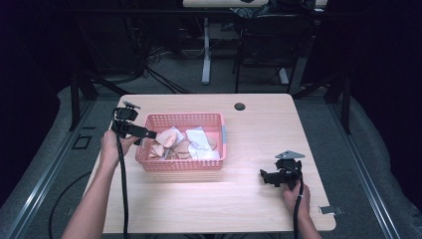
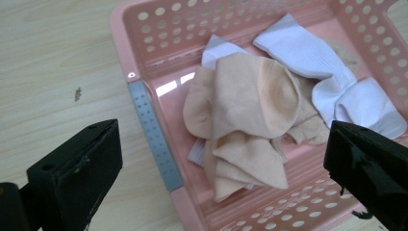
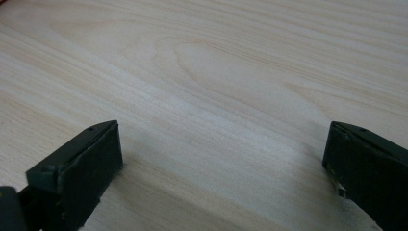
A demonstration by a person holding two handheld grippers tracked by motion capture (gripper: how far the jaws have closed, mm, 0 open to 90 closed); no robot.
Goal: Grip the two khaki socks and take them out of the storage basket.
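A pink perforated basket sits left of the table's middle, holding beige socks and white socks. In the left gripper view the beige socks lie crumpled over the white socks inside the basket. My left gripper hovers at the basket's left rim, open, its jaws straddling that rim with nothing between them. My right gripper rests low over bare wood at the right front, open and empty.
The wooden table has a round cable hole near its far edge. A bit of tape lies at the front right corner. Chairs and desk legs stand beyond the table on the grey floor.
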